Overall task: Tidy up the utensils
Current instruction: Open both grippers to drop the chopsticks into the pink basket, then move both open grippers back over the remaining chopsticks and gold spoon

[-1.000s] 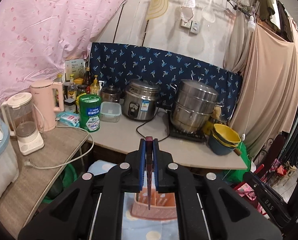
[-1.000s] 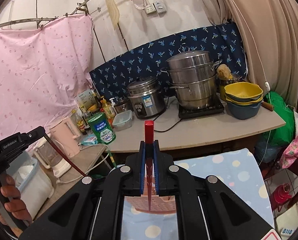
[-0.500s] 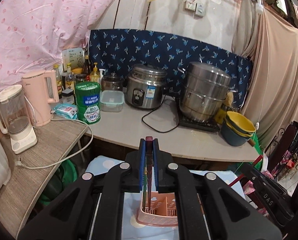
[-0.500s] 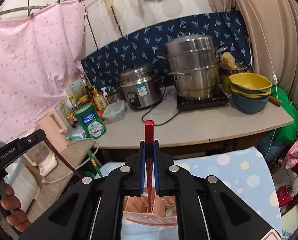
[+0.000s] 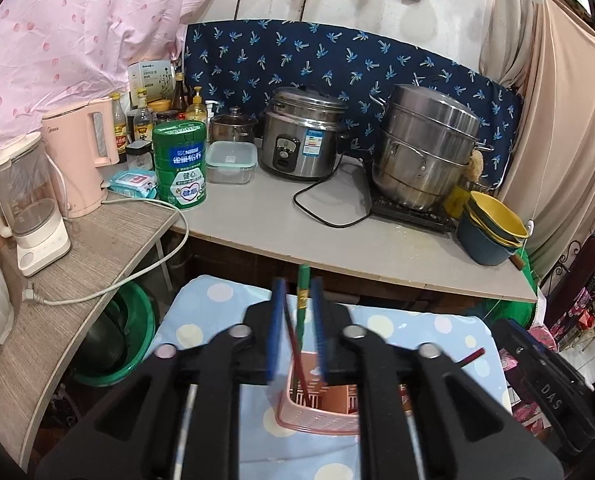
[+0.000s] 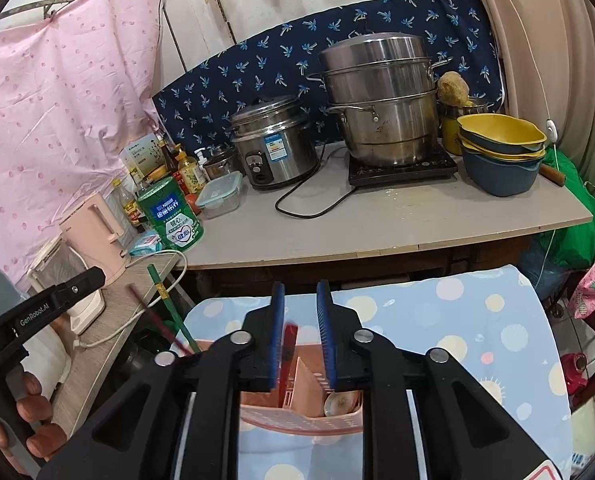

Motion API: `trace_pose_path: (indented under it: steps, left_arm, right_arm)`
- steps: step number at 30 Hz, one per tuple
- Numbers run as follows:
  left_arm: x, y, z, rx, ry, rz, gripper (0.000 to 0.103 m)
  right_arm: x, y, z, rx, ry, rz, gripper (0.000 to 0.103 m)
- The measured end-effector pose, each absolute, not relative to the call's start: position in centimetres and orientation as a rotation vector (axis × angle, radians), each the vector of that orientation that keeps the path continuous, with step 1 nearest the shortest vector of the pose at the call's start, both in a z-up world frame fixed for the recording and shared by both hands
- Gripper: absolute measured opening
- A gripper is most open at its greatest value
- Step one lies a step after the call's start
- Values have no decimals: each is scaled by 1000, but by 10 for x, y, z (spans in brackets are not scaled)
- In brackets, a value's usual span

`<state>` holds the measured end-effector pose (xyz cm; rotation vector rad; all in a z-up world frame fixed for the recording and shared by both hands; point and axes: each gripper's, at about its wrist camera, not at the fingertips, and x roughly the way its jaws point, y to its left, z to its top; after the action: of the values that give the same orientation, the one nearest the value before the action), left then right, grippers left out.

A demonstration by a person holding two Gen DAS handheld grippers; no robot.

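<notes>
Surface: grey counter with rice cooker and steamer pot; dotted blue cloth below it.
Left tongs: jaws opening, pads clear of the green chopstick and dark red chopstick between them, both standing in the pink basket.
Right tongs: jaws opening, red utensil loose between them, over the same basket.

Glossy steel steamer pot, pink perforated plastic utensil basket, dotted cloth table cover.
</notes>
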<state>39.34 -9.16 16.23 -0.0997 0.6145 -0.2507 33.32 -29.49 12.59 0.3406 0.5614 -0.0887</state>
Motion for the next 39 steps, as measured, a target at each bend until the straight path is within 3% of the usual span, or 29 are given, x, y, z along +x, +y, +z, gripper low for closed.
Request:
trace_pose_path:
  steps: [1,3,19,39]
  left_arm:
    - [391,-90,162,-95,608,-236,38]
    - [382,-89,163,-82,587,-222,44]
    - [275,-71,145,26,623,-209,50]
    - [150,-47,47,104,812,-203,50]
  right_arm:
    - [331,-296,127,342,559,-90,20]
    - [323,-296,129,349,552,-88,22]
    - [217,-271,125,307,603,-39,26]
    - [69,-220,11,212,861,-38,29]
